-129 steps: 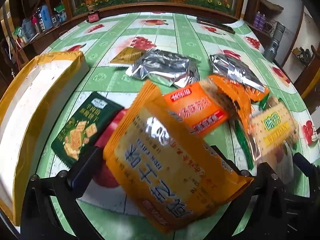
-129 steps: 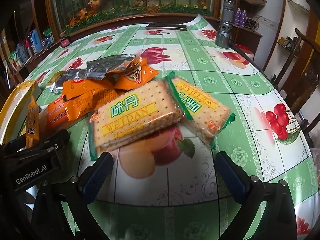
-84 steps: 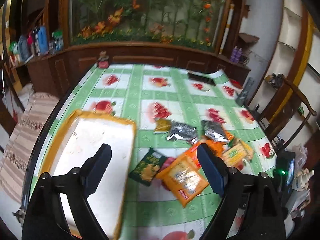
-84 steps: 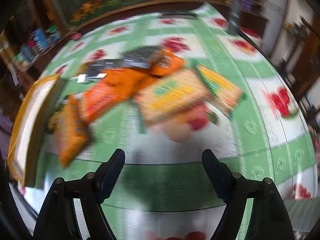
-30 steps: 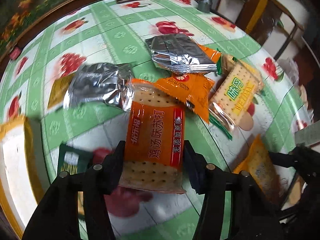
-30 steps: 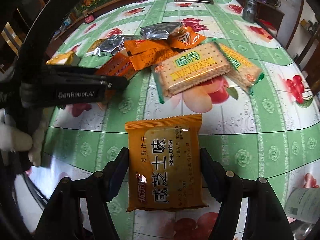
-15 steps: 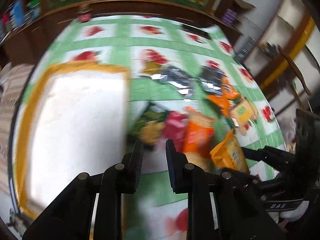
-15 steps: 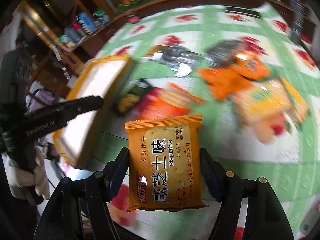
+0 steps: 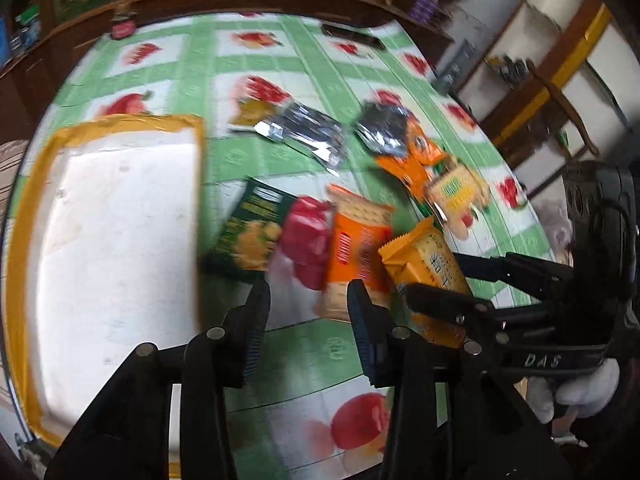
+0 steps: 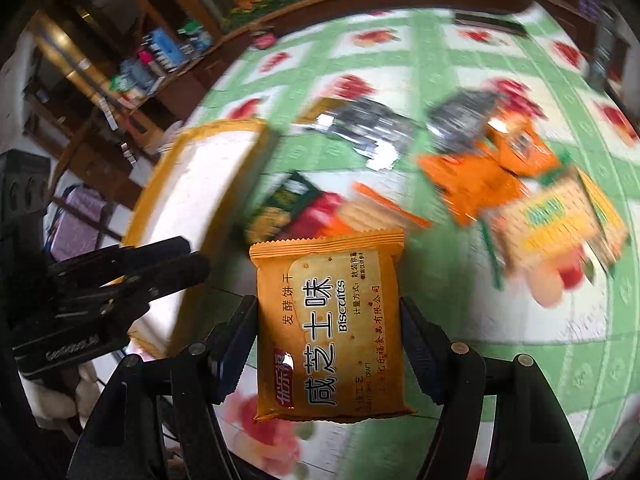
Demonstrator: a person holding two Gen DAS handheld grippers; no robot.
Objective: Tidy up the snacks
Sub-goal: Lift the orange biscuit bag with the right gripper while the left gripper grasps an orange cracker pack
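My right gripper (image 10: 328, 320) is shut on a yellow-orange biscuit pack (image 10: 328, 312), held flat above the table; the same pack (image 9: 428, 264) shows at the right of the left wrist view. My left gripper (image 9: 308, 312) hangs over the table beside the tray; its jaws are opening a little and nothing is between them. The white tray with a yellow rim (image 9: 16, 240) lies at the left, with nothing in it. Beyond the left fingers lie a dark green pack (image 9: 252, 236), a red pack (image 9: 308, 236) and an orange cracker pack (image 9: 356, 248).
Farther back on the green fruit-print tablecloth (image 9: 200, 64) lie two silver packs (image 9: 304, 136), an orange pack (image 9: 416, 160) and a yellow cracker pack (image 9: 456, 192). A wooden cabinet edge runs behind the table. A chair (image 9: 560, 92) stands at the right.
The left jaws flanked the orange cracker pack, then closed empty and now stand slightly apart; that pack stays on the table. Both hands lifted and swung towards the tray, the right still gripping its pack.
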